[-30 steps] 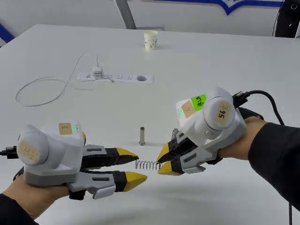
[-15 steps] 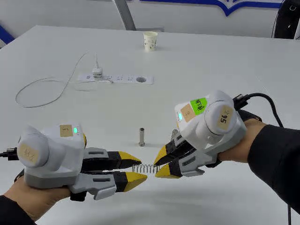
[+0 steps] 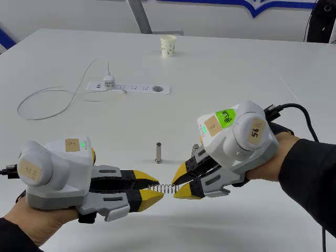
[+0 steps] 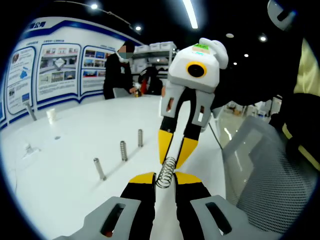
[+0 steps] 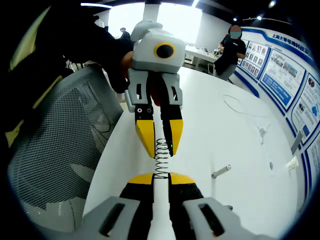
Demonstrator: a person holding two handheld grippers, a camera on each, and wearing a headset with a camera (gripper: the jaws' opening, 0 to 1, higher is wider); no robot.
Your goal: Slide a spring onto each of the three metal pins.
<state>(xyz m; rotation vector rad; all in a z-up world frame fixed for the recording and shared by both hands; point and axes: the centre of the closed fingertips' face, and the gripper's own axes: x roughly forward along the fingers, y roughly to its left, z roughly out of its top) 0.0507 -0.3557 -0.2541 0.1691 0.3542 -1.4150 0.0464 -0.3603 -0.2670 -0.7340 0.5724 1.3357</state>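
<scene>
Head view: I have the left gripper (image 3: 158, 189) and right gripper (image 3: 178, 185) each clamped on one end of the spring (image 3: 164, 187), above the table (image 3: 236, 79) — bare pin (image 3: 158, 152) just behind. Left gripper view: two sprung pins (image 4: 123, 150) beyond. Right gripper view: mesh chair (image 5: 55, 140) alongside.

Three pins (image 4: 99, 168), three springs (image 4: 165, 172), one cup (image 3: 168, 44), one power strip (image 3: 128, 87).

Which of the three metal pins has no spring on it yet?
The smooth bare silver metal pin, nearest in the left gripper view. The middle pin and far pin already wear coiled springs.
</scene>
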